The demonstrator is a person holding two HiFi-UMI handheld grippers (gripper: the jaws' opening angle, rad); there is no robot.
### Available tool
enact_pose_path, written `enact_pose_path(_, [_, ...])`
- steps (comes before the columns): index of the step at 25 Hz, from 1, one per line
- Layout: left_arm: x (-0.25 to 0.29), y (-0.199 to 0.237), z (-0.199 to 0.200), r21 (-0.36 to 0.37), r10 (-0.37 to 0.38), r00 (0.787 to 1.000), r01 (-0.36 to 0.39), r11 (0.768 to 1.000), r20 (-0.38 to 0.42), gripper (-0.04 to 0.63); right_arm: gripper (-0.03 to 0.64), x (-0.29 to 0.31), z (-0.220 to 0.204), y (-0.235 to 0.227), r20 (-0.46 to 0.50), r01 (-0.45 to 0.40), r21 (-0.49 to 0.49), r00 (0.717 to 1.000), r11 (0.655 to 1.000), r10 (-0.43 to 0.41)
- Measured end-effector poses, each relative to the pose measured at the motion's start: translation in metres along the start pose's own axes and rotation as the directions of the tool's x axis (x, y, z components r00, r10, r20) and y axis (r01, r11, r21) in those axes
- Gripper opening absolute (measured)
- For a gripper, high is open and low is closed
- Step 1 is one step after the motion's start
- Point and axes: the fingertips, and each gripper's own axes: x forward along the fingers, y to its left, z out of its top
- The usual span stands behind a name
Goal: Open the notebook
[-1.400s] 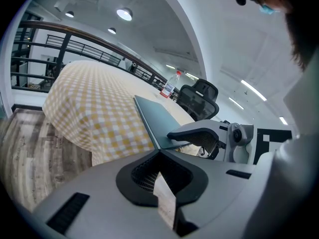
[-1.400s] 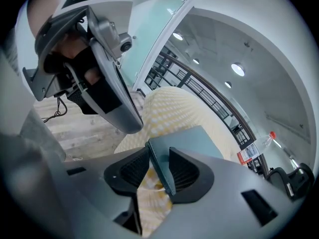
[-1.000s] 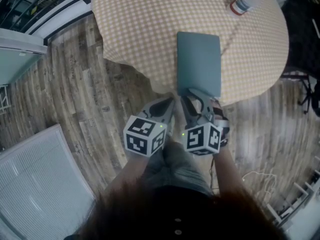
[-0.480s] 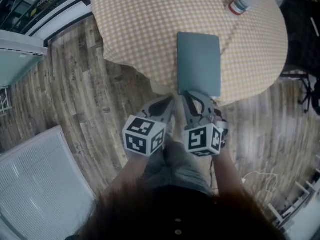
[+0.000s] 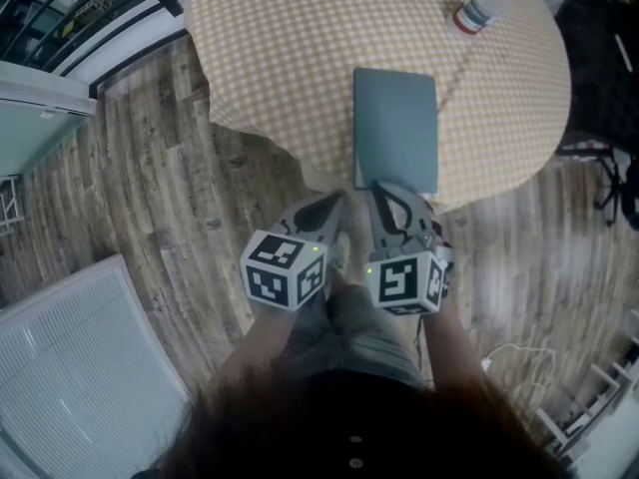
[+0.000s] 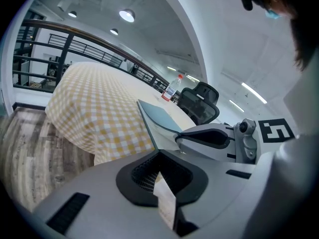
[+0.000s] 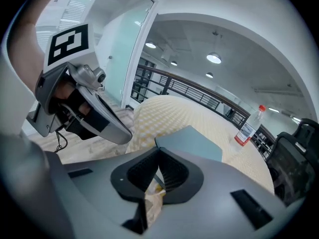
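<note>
A closed teal-grey notebook (image 5: 395, 118) (image 6: 157, 113) (image 7: 192, 141) lies on the yellow checked tablecloth (image 5: 300, 48), its near short edge at the table's rim. My right gripper (image 5: 387, 192) (image 7: 159, 156) sits at that near edge. Its jaws are closing to a narrow slit, and the notebook's edge runs in between the pads. My left gripper (image 5: 335, 210) (image 6: 160, 158) hangs just left of it at the table's edge, beside the notebook and apart from it, jaws together with nothing clearly held.
A clear plastic bottle (image 5: 481, 4) (image 7: 247, 127) with a red cap stands at the table's far right. A black office chair (image 6: 199, 103) is behind the table. Wooden floor surrounds it, with a white panel (image 5: 80, 367) at the lower left.
The right gripper's jaws have drawn together at the notebook's near edge and the gripper has rolled slightly. Both hands stayed about where they were.
</note>
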Motion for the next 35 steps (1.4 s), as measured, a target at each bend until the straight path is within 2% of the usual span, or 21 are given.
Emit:
enact_pose_path(9, [-0.002, -0.004, 0.013, 0.011, -0.009, 1.000, 0.009, 1.000, 0.021, 0.009, 0.017, -0.008, 0.015, -0.011, 0.054, 0.027, 0.104, 0.998, 0.994, -0.033])
enact_pose_path(20, [-0.004, -0.017, 0.032, 0.062, -0.030, 0.999, 0.028, 0.998, 0.032, 0.009, 0.017, -0.022, 0.024, -0.027, 0.094, 0.045, 0.249, 0.993, 0.967, -0.070])
enact_pose_path(31, [-0.001, -0.037, 0.039, 0.114, -0.069, 0.997, 0.067, 0.991, 0.014, 0.009, 0.015, -0.039, 0.030, -0.048, 0.148, 0.068, 0.395, 0.980, 0.916, -0.136])
enact_pose_path(35, [-0.003, -0.041, 0.042, 0.128, -0.077, 0.997, 0.075, 0.989, 0.011, 0.009, 0.015, -0.048, 0.030, -0.056, 0.155, 0.083, 0.455, 0.973, 0.886, -0.171])
